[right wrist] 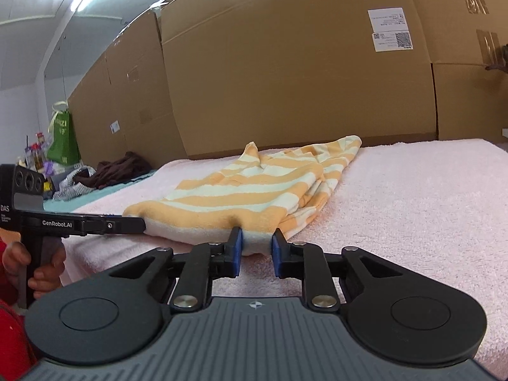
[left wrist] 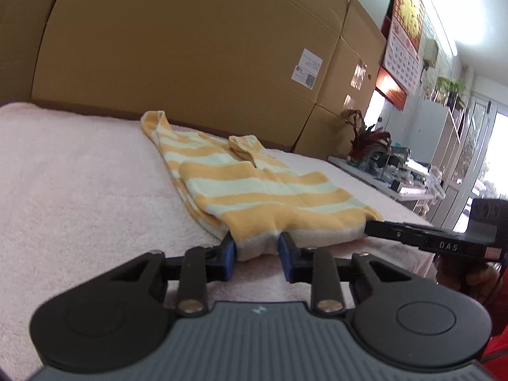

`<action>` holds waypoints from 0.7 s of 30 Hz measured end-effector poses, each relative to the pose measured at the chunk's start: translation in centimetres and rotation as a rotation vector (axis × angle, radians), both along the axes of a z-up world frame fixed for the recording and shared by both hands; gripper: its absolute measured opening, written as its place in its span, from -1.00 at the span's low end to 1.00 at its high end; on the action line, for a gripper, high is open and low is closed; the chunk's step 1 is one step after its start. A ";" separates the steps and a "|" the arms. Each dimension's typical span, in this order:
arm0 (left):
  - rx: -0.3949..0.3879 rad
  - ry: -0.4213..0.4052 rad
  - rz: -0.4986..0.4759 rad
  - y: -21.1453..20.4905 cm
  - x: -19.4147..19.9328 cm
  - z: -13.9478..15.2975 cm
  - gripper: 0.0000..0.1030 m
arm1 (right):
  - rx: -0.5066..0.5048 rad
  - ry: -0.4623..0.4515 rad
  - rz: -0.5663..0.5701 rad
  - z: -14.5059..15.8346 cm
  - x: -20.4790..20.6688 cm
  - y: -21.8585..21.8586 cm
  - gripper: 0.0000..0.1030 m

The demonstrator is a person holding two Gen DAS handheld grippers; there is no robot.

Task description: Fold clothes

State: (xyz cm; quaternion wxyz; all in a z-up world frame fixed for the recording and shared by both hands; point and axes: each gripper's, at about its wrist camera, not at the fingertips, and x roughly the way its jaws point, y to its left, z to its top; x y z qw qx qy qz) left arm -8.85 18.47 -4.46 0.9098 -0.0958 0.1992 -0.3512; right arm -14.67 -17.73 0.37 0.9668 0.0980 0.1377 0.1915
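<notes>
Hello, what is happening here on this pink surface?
A person is folding a yellow-and-white striped garment lying on a pink towel-covered surface. Each hand holds a pair of tongs. The left tongs and the right tongs both pinch the garment's near hem, one toward each corner. The garment already looks partly folded; the hem still lies low on the surface.

The near hem of the yellow-and-cream striped knitted garment [left wrist: 254, 190] disappears between the blue pads of the left claw [left wrist: 257, 250]; whether the lower layers are caught cannot be told. The white printed label [right wrist: 390, 28] on the brown cardboard boxes [right wrist: 285, 79] is too small to read. The person's hand [right wrist: 41, 266] is cut off by the picture's edge.
</notes>
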 end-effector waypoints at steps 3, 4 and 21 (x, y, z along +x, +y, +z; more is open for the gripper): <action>-0.084 0.047 0.001 0.7 0.2 0.5 -0.54 | 0.073 -0.004 0.013 0.6 0.2 -0.4 -0.62; -0.123 0.067 0.000 1.0 0.3 0.6 -0.56 | 0.097 -0.001 0.014 0.7 0.2 -0.6 -0.62; -0.081 0.058 -0.034 0.7 -3.7 0.9 -0.72 | 0.184 0.084 0.032 1.9 -2.2 -2.4 -0.64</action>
